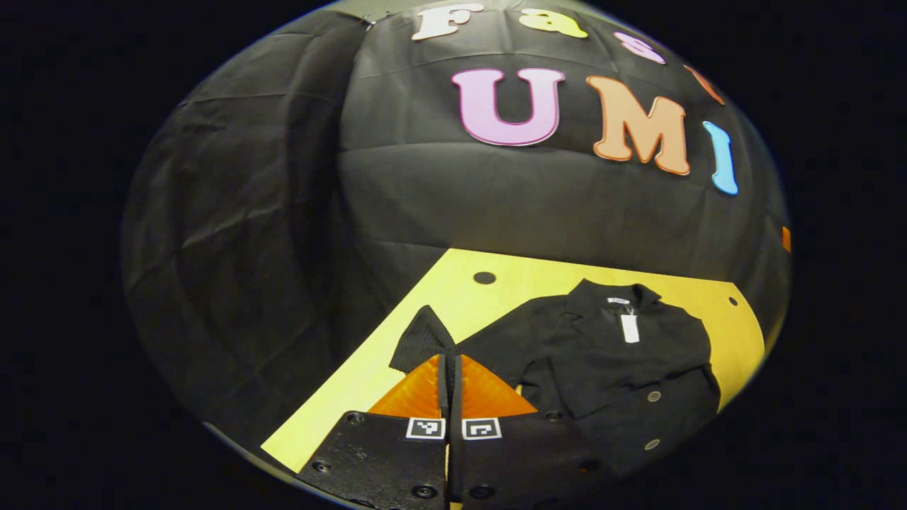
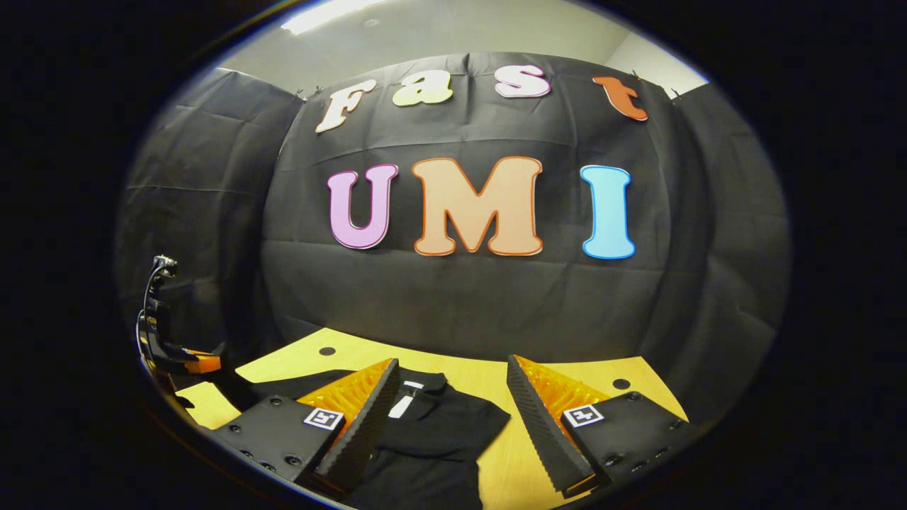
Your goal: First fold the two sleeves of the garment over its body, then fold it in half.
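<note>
Staged recording booth, lab-like, not lived-in home. Flat yellow wooden tabletop (image 2: 496, 386) as landmark: creased black cloth backdrop (image 2: 460, 304) hangs directly behind it and wraps round left side as separate draped panel (image 2: 191, 234). Above cloth's top edge, plain pale ceiling (image 2: 439, 32) with bright strip light (image 2: 329, 14). Small round dark holes (image 1: 484, 278) in tabletop near its far corners. Black button-front garment (image 1: 609, 361) lies spread on tabletop. Black rig with cable (image 2: 159, 333) beyond tabletop's left edge.
</note>
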Motion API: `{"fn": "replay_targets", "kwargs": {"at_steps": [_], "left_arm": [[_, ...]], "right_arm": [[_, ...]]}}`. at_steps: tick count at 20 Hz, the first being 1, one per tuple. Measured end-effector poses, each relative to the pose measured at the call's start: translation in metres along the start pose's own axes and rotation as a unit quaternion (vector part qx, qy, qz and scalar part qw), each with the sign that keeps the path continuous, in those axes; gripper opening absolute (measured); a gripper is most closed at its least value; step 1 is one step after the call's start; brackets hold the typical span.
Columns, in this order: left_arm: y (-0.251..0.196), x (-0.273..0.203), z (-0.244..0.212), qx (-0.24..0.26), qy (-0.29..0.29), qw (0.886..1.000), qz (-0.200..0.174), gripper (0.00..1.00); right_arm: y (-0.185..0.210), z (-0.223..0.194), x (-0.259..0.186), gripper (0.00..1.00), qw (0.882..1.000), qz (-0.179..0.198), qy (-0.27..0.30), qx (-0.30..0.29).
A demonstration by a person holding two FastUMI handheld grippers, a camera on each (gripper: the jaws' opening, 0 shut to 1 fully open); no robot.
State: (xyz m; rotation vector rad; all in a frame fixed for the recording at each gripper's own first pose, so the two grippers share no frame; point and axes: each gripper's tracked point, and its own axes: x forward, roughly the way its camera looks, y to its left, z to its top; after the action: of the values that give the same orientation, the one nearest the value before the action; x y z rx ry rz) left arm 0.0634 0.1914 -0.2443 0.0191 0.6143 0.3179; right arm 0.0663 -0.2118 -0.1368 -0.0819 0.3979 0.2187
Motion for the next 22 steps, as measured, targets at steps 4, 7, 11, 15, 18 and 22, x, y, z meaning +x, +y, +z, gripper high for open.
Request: {"fn": "replay_targets", "kwargs": {"at_steps": [4,7,11,15,18,22], "left_arm": [[-0.049,0.009,0.017,0.024,-0.006,0.999,-0.03,0.0],[-0.086,0.014,0.027,0.045,-0.013,0.997,-0.053,0.0],[-0.141,0.022,0.037,0.065,-0.018,0.994,-0.087,0.0],[-0.192,0.029,0.039,0.088,-0.019,0.989,-0.117,0.0],[-0.23,0.033,0.037,0.108,-0.019,0.984,-0.14,0.0],[-0.281,0.034,0.028,0.129,-0.013,0.977,-0.172,0.0]], "right_arm": [[-0.035,-0.005,-0.011,0.96,1.0,-0.019,0.0,0.019],[-0.06,-0.011,-0.019,0.96,0.999,-0.034,0.001,0.032],[-0.092,-0.021,-0.029,0.97,0.997,-0.056,0.006,0.046],[-0.122,-0.025,-0.041,0.97,0.995,-0.08,0.005,0.056],[-0.143,-0.034,-0.052,0.96,0.993,-0.095,0.009,0.065],[-0.168,-0.043,-0.059,0.96,0.991,-0.112,0.016,0.07]]}}
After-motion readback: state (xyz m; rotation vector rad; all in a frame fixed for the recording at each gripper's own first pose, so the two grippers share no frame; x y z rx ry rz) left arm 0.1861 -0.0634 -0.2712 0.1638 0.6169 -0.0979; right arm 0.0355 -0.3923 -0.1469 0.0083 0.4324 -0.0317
